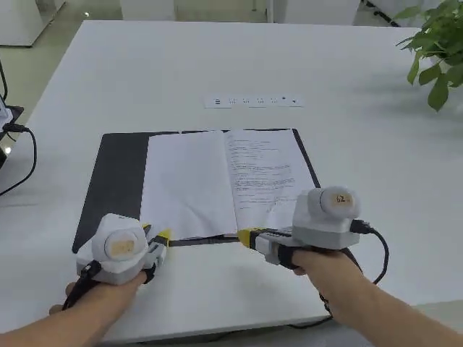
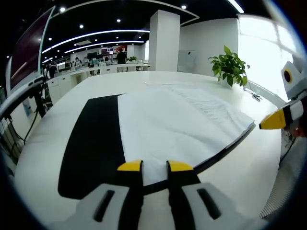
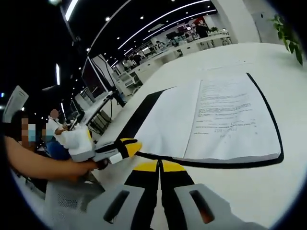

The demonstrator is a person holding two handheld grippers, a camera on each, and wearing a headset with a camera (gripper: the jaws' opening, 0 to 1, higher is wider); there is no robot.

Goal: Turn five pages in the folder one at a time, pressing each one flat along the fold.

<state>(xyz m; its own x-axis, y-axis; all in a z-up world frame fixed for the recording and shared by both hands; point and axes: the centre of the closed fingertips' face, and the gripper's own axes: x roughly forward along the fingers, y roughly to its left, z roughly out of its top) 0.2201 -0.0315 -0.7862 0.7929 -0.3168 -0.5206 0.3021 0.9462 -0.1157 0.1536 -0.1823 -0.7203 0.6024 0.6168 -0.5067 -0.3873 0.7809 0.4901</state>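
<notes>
A black folder (image 1: 116, 181) lies open on the white table. Its left page (image 1: 188, 181) is blank and slightly creased; the right page (image 1: 264, 170) is printed. My left gripper (image 1: 158, 234) hovers at the folder's near edge, below the blank page (image 2: 163, 124). Its jaws (image 2: 154, 166) stand a little apart with nothing between them. My right gripper (image 1: 244, 236) is shut and empty, pointing left just in front of the fold's near end (image 3: 159, 166). The printed page (image 3: 230, 120) lies flat. Each gripper appears in the other's view: right gripper (image 2: 276, 120), left gripper (image 3: 125, 146).
A flush socket strip (image 1: 251, 101) sits in the table beyond the folder. A potted plant (image 1: 438, 50) stands at the far right. A black cable (image 1: 29, 159) loops at the table's left edge. The table's near edge runs just under my hands.
</notes>
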